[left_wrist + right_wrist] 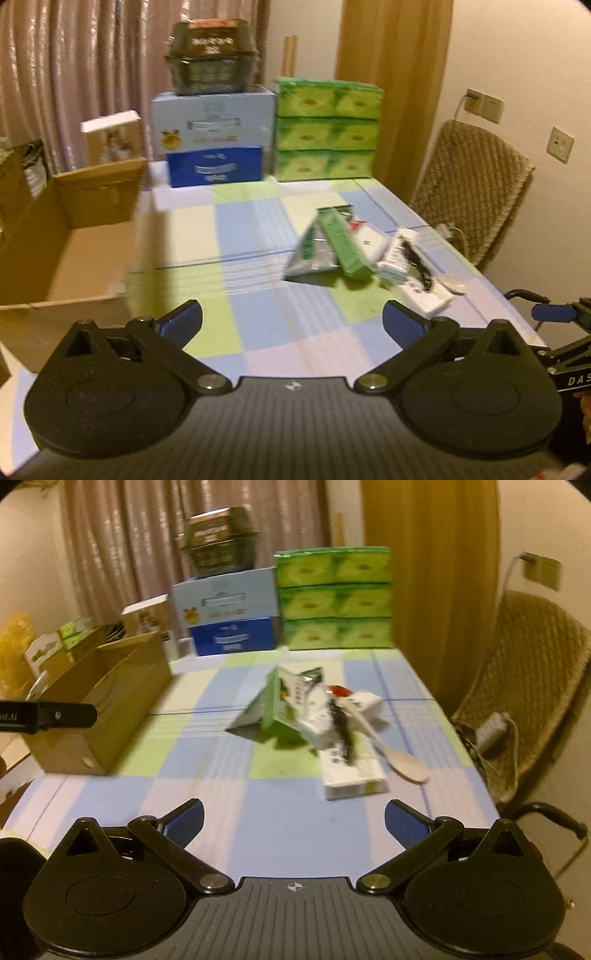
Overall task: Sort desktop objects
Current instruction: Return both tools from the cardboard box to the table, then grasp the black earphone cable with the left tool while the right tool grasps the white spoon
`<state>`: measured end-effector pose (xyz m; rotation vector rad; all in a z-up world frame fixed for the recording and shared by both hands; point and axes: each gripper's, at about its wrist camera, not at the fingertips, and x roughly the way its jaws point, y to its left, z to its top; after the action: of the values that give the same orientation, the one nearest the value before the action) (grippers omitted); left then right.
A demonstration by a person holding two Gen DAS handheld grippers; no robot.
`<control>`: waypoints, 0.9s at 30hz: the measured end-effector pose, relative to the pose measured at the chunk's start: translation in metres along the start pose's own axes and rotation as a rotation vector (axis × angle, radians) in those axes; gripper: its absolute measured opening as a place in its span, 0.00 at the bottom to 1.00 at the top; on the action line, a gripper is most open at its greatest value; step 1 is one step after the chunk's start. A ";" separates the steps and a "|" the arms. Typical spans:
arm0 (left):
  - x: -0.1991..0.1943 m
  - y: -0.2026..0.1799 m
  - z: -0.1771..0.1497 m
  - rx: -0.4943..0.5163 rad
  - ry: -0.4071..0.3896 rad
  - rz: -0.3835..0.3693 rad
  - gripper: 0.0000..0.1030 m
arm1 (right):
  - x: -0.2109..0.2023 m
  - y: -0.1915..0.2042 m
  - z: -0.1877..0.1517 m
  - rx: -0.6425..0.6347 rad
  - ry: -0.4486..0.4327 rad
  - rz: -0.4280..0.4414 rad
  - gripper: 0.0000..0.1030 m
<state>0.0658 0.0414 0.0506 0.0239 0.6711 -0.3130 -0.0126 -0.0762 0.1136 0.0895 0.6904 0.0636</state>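
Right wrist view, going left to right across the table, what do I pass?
Open cardboard box → green packet leaning in the pile → white carton lying flat → pale spoon → wicker chair past the table's right edge.

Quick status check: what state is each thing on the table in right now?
Left gripper: open, holding nothing.
Right gripper: open, holding nothing.
Cardboard box: open, flaps up.
Pile of packets: heaped, unsorted.
Spoon: lying against the pile.
Green tissue packs: stacked at the far edge.
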 end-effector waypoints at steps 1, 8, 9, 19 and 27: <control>0.003 -0.005 0.000 0.004 0.003 -0.008 0.99 | -0.001 -0.005 -0.001 0.008 0.001 -0.009 0.98; 0.027 -0.032 -0.006 0.051 0.034 -0.017 0.99 | 0.002 -0.031 0.000 0.026 0.000 -0.034 0.98; 0.031 -0.035 -0.006 0.056 0.039 -0.020 0.99 | 0.004 -0.034 0.001 0.029 0.000 -0.039 0.98; 0.074 -0.074 0.002 0.063 0.072 -0.055 0.94 | 0.027 -0.074 0.026 0.000 0.030 -0.064 0.97; 0.121 -0.110 0.012 0.091 0.108 -0.093 0.75 | 0.062 -0.110 0.064 -0.131 0.122 -0.019 0.75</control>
<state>0.1300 -0.0988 -0.0056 0.0969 0.7657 -0.4334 0.0790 -0.1839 0.1117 -0.0470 0.8068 0.0963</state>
